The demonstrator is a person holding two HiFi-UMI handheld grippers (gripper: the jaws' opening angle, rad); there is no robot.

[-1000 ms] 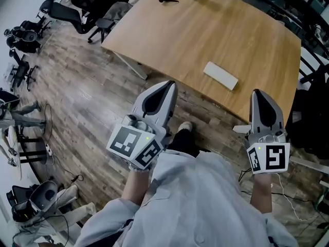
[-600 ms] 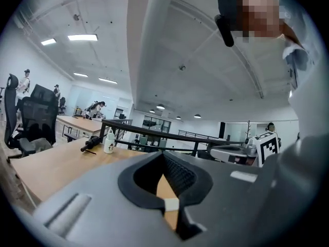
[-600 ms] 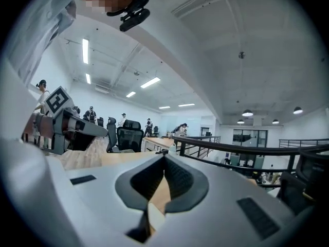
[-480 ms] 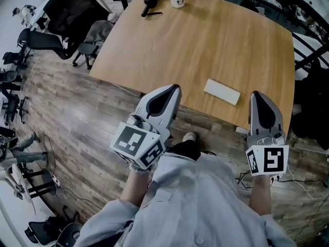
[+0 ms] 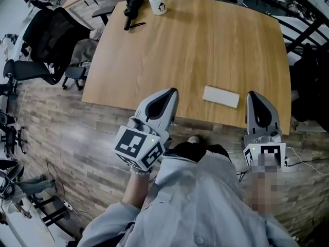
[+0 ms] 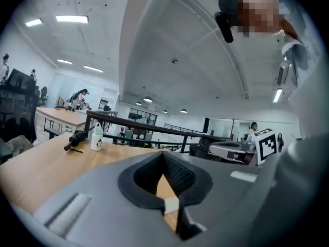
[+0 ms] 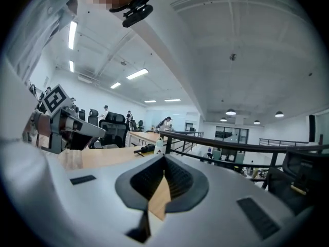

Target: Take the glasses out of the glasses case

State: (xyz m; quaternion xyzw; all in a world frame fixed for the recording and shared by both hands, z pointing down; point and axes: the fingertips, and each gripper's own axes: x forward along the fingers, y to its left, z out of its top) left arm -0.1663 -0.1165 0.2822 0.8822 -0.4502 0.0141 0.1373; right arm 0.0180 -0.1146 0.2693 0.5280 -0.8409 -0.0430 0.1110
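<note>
The left gripper is closed, its jaws meeting at the tips with nothing between them, and it points roughly level over the near edge of the wooden table. Far ahead of it, at the table's far end, lie a black object and, just to that object's right, a white bottle. Off to this gripper's left, beyond the table's side, stand black office chairs on the plank floor. The glasses case, white, flat and closed, lies on the table near the front edge, to the right of the left gripper's tips and apart from them. It sits between the two grippers, somewhat nearer the right one. The right gripper is also closed and empty, its jaws pressed together, its tips just right of the case without touching it.
</note>
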